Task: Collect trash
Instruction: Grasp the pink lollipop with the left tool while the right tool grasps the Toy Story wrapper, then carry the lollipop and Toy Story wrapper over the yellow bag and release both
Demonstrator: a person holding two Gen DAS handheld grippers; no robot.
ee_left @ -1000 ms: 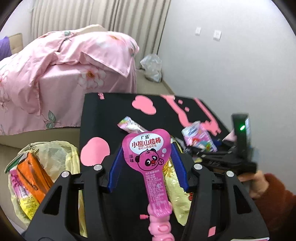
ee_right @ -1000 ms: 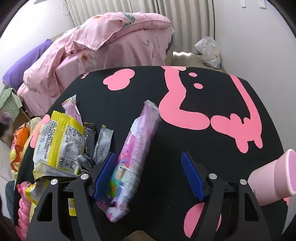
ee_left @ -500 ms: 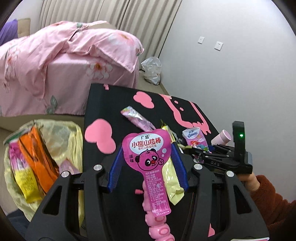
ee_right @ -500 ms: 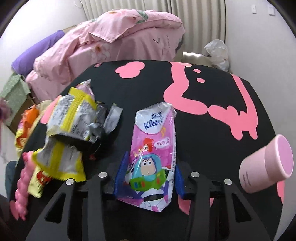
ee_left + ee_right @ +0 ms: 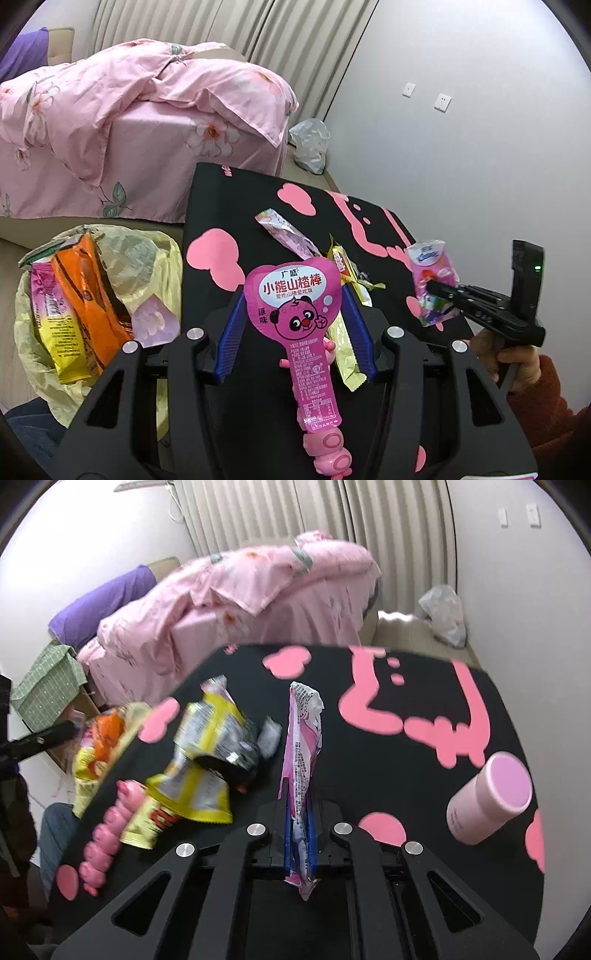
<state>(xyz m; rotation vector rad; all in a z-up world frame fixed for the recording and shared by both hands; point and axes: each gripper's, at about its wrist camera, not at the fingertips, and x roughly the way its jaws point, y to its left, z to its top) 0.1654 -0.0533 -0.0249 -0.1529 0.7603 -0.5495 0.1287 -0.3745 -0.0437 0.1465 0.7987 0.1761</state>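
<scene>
My left gripper [image 5: 291, 295] is shut on a pink bear-faced snack wrapper [image 5: 295, 306], whose wide head sits between the blue pads above the black table [image 5: 229, 206]. A yellowish trash bag [image 5: 147, 254] with orange and yellow packets hangs open at the table's left edge, left of this gripper. My right gripper [image 5: 299, 805] is closing its jaws on a pink tissue pack [image 5: 303, 738]; the pads squeeze it flat and edge-on, clear of the table. The left wrist view shows that gripper [image 5: 436, 286] holding the pack [image 5: 428, 262] at the right.
Crumpled yellow and silver wrappers [image 5: 207, 746] and a pink caterpillar toy [image 5: 103, 834] lie on the table's left side. A pink cup [image 5: 487, 801] lies on its side at the right. One pink wrapper [image 5: 288, 236] lies farther back. A pink-quilted bed [image 5: 147, 122] stands behind.
The right gripper has shut on the tissue pack, turned it edge-on and lifted it off the table. The left gripper has carried the bear wrapper along, and the trash bag now shows closer.
</scene>
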